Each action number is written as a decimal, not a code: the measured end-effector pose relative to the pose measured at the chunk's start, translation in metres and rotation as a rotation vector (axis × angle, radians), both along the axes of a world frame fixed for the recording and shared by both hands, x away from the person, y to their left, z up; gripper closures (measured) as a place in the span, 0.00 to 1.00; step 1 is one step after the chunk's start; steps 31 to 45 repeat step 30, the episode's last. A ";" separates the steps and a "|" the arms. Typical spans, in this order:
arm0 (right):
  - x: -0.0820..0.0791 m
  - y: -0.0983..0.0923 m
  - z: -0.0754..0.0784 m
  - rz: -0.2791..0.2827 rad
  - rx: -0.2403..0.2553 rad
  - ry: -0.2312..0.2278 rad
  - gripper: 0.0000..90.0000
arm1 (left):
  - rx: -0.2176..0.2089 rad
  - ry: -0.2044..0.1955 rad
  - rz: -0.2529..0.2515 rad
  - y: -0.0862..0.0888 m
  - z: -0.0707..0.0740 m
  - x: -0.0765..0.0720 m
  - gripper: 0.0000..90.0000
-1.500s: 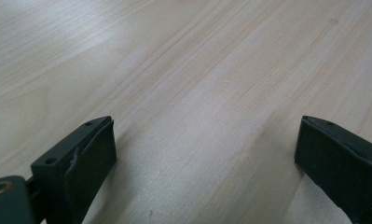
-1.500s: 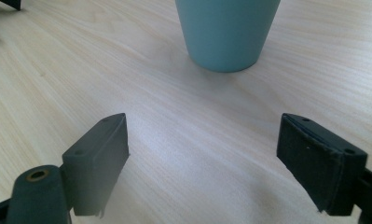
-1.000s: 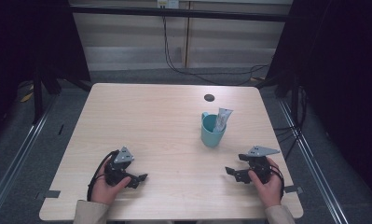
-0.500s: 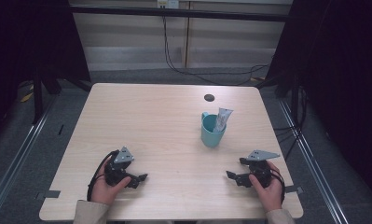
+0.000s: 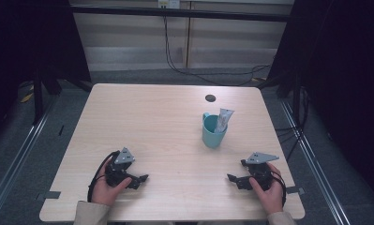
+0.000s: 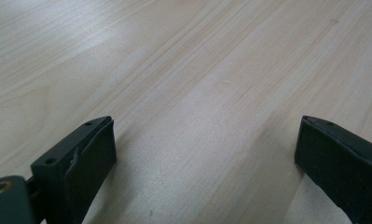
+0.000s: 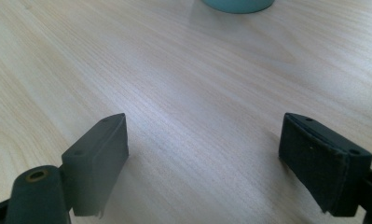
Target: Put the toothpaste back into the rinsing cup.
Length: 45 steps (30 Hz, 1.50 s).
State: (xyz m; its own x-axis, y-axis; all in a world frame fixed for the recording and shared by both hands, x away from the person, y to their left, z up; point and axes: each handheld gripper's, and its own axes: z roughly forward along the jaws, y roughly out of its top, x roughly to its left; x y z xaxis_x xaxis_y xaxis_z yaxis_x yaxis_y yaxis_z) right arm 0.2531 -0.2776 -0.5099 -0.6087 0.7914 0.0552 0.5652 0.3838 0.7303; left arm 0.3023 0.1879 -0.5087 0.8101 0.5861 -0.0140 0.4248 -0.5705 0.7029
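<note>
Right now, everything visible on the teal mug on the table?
The teal mug with a handle stands upright on the light wooden table, right of centre, below a small dark round hole in the tabletop. It looks like smooth ceramic or plastic, plain, with the handle at its upper left rim. A whitish tube with printing leans inside it, sticking out over the right rim. Its base shows at the top edge of the right gripper view. Neither gripper touches it.
</note>
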 end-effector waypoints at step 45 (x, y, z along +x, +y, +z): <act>-0.001 0.003 0.000 0.010 -0.031 -0.005 0.15 | 0.000 -0.001 -0.001 0.000 0.000 0.000 0.05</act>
